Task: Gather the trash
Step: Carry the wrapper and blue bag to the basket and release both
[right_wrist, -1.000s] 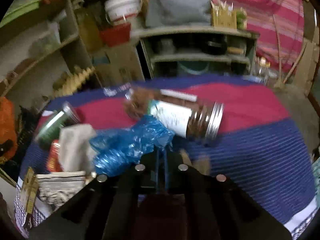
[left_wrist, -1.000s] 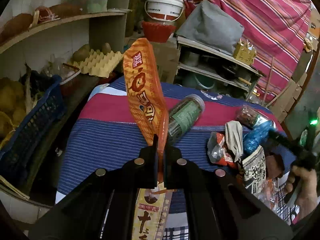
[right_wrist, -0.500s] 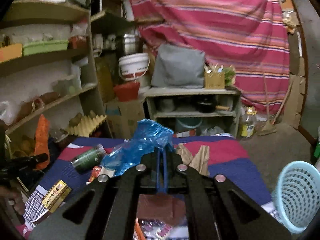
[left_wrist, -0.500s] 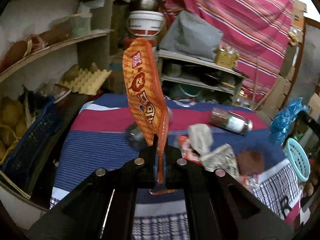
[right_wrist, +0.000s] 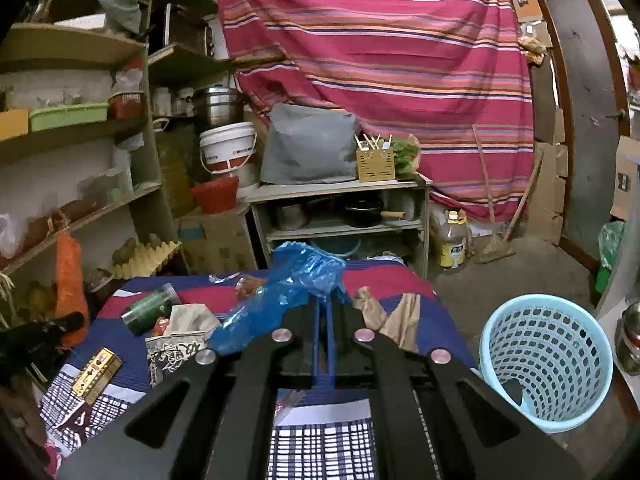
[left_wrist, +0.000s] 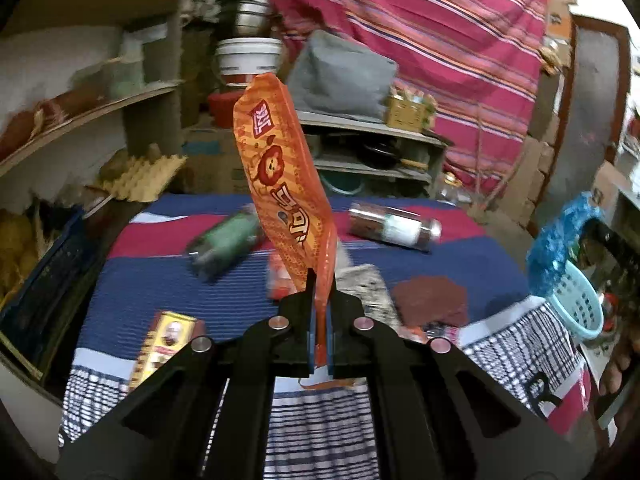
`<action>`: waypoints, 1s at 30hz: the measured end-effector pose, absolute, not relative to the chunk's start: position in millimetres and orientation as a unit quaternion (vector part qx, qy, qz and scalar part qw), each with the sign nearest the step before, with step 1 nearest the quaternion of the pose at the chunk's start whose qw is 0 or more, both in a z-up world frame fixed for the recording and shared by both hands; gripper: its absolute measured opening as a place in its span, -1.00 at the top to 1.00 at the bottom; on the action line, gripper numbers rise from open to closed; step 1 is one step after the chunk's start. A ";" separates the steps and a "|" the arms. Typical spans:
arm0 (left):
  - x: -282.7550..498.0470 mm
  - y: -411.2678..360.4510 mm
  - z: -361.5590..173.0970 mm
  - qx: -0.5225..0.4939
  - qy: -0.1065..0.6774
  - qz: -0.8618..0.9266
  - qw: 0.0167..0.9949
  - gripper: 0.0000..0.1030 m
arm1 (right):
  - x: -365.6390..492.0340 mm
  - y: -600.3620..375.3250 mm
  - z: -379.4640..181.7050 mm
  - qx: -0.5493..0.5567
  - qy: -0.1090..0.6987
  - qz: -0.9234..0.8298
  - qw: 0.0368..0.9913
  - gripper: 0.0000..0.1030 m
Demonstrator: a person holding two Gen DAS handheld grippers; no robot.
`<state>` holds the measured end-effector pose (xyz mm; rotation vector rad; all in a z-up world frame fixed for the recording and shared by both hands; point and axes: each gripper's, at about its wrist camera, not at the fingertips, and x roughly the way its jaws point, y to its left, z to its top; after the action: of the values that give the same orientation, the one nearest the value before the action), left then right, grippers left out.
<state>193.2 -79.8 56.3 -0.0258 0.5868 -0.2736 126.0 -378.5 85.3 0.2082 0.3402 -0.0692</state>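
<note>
My left gripper [left_wrist: 320, 300] is shut on an orange snack wrapper [left_wrist: 282, 188] that stands upright above the table. The wrapper also shows at the left of the right wrist view [right_wrist: 70, 280]. My right gripper [right_wrist: 323, 312] is shut on a crumpled blue plastic bag [right_wrist: 288, 284], held above the table's near edge. The bag also shows at the right of the left wrist view [left_wrist: 556, 248]. A light blue mesh basket [right_wrist: 548, 360] stands on the floor to the right of the table, also seen in the left wrist view [left_wrist: 576, 304].
The striped table [left_wrist: 160, 288] carries a green jar [right_wrist: 150, 308], a brown jar [left_wrist: 394, 226], a yellow box [right_wrist: 96, 370], a printed packet [right_wrist: 172, 352], tissue and brown paper [right_wrist: 392, 316]. Shelves stand behind and to the left.
Both grippers have lifted and pulled back from the table with their loads. The right gripper with the blue bag has come up beside the basket.
</note>
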 end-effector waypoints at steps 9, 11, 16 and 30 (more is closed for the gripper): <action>184.5 -165.3 85.5 -0.013 0.267 -0.177 0.947 0.97 | 90.5 -446.9 104.1 0.078 0.139 -0.116 0.980 0.94; 184.0 -185.4 88.2 -0.009 0.263 -0.190 0.946 0.97 | 78.0 -478.9 104.7 0.092 0.132 -0.152 0.975 0.94; 186.5 -248.8 83.1 0.003 0.265 -0.242 0.933 0.97 | 57.3 -531.4 96.0 0.115 0.131 -0.211 0.962 0.94; 192.7 -448.4 26.1 0.032 0.328 -0.396 0.857 0.97 | 23.9 -636.6 62.3 0.175 0.136 -0.315 0.923 0.94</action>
<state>192.7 -448.4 26.1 0.0664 0.6887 -0.8324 23.9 -636.6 62.3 0.3595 0.2791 -0.6468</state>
